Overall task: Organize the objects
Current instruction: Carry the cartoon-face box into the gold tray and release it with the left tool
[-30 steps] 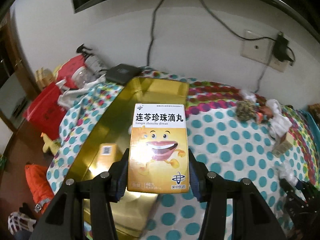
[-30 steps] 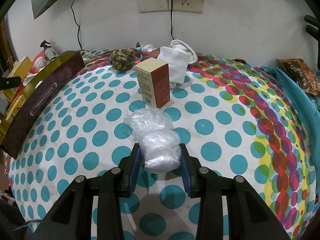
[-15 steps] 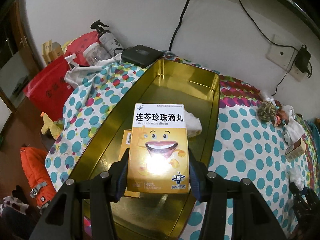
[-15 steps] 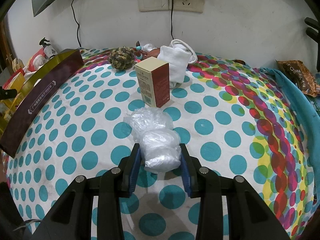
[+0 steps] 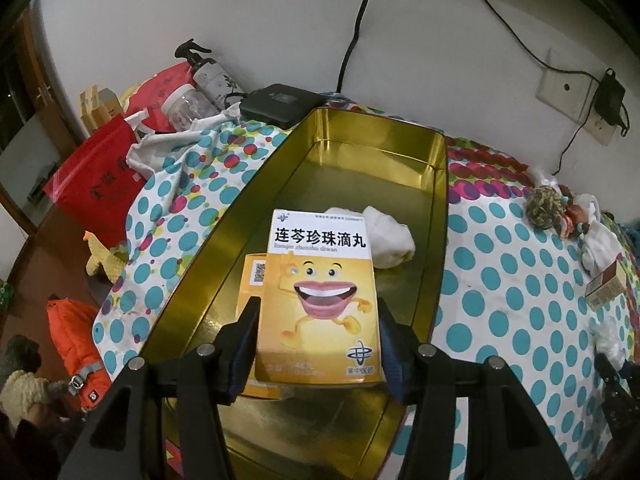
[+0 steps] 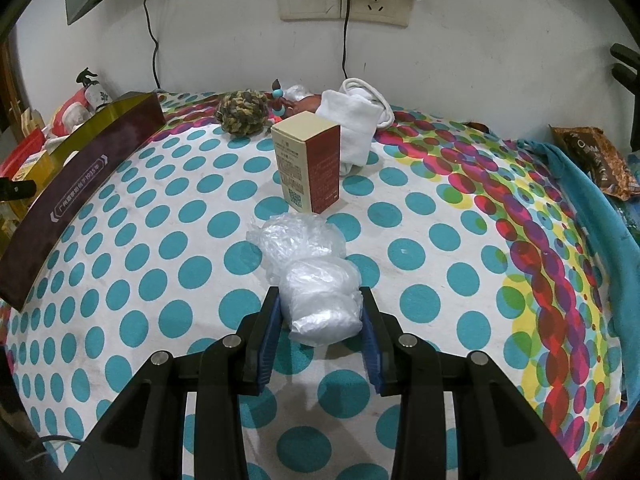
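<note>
Okay, so the biggest thing here is the polka-dot cloth (image 6: 160, 280), teal dots everywhere with a rainbow band curving down the right side, and it covers pretty much the whole surface we're working on. Next up is the long gold tin (image 5: 438, 220) sitting on the cloth over on the left side; in the right wrist view we only catch its dark brown outer wall. Inside the tin there's an orange box (image 5: 252, 280) lying flat near the close end and a crumpled white wad (image 5: 390, 240) a bit further back. The left gripper (image 5: 318, 308) is over the near half of the tin with the yellow medicine box (image 5: 320, 296), the one with the grinning cartoon mouth, standing upright between its fingers and partly covering the orange box. Those jaws have just been easing apart with the box still between them; the right pad looks like it's on the box edge, but honestly we can't tell if it's still pinched or already let go. Out on the open cloth, well apart from the tin, the right gripper (image 6: 320, 296) is clamped on a clear plastic bag (image 6: 308, 276), squeezing the near lump while the rest of the bag spills forward onto the cloth. Just beyond the bag stands a cream-and-red carton (image 6: 310, 164), upright. Behind that there's a white pouch (image 6: 352, 120) leaning near the wall, and a little rope ball (image 6: 242, 112) to its left.
</note>
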`<act>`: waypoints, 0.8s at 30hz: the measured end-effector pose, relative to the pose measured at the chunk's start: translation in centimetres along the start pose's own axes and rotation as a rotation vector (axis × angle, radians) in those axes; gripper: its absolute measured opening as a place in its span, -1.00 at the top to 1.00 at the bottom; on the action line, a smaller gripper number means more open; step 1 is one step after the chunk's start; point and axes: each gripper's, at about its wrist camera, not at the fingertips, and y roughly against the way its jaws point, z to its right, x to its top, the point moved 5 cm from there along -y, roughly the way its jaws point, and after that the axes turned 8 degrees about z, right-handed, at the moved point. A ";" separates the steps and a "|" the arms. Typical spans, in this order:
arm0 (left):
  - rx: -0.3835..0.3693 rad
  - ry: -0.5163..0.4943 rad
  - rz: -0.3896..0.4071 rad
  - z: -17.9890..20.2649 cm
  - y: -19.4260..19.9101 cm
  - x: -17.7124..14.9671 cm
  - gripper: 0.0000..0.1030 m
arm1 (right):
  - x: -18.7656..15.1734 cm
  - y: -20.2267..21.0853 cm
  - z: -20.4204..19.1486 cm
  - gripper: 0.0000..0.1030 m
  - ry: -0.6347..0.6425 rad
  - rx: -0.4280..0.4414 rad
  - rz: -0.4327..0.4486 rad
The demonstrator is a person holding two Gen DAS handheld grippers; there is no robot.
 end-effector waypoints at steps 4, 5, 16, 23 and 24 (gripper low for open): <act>0.000 0.001 0.026 0.1 0.6 0.1 -0.07 | 0.0 0.0 0.0 0.33 0.001 -0.001 0.000; 0.002 -0.002 0.039 0.1 0.9 0.2 -0.07 | 0.0 0.0 0.0 0.33 0.002 -0.002 0.000; 0.021 -0.069 0.140 0.4 3.2 0.0 -0.08 | 0.1 0.0 -0.1 0.33 0.006 -0.004 -0.001; -0.032 -0.082 0.190 0.8 5.6 -0.8 -0.09 | 0.1 0.1 -0.1 0.33 0.014 -0.010 0.000; -0.042 -0.082 0.192 0.8 5.9 -0.9 -0.09 | 0.1 0.1 -0.1 0.33 0.013 -0.010 -0.001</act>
